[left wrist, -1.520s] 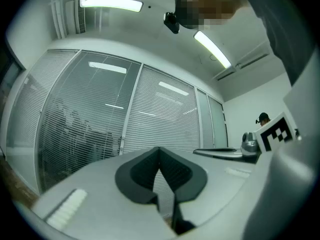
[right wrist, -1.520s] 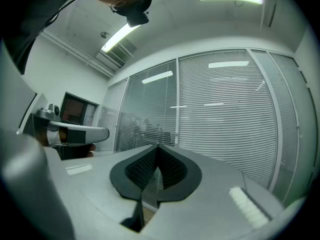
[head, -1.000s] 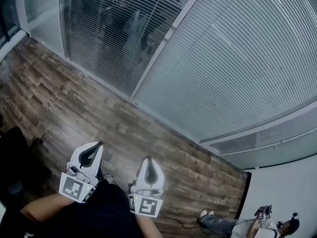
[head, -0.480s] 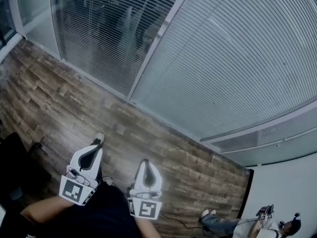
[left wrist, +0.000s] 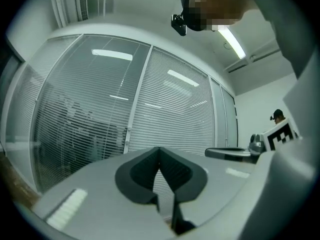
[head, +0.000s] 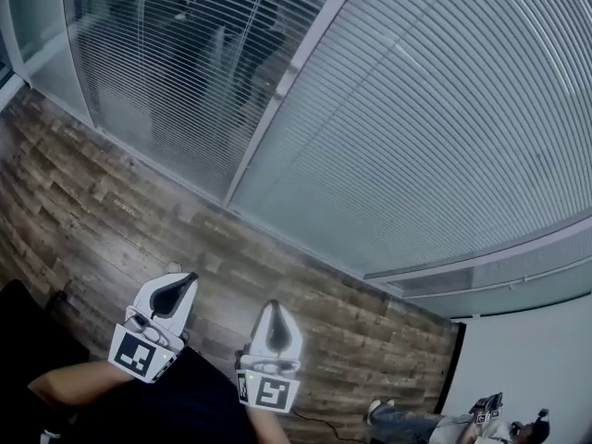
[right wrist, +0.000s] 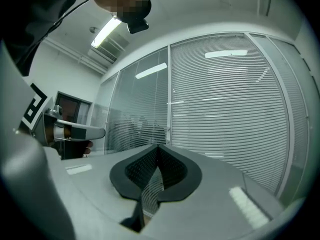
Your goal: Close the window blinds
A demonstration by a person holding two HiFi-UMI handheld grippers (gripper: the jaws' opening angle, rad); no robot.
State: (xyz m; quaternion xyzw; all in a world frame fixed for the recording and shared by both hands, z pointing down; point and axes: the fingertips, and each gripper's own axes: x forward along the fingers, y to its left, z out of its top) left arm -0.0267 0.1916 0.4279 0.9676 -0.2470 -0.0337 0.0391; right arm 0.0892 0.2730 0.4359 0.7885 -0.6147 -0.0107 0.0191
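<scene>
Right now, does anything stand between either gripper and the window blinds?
Nothing visible does: only wooden floor lies between the left gripper, the right gripper and the blinds. Reflections suggest glass may cover the slats.

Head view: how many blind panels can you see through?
1: the left blind panel, slats open, room showing behind. The right blind panel looks shut. More may lie beyond the frame.

Window blinds [head: 425,118] nearer than before.
</scene>
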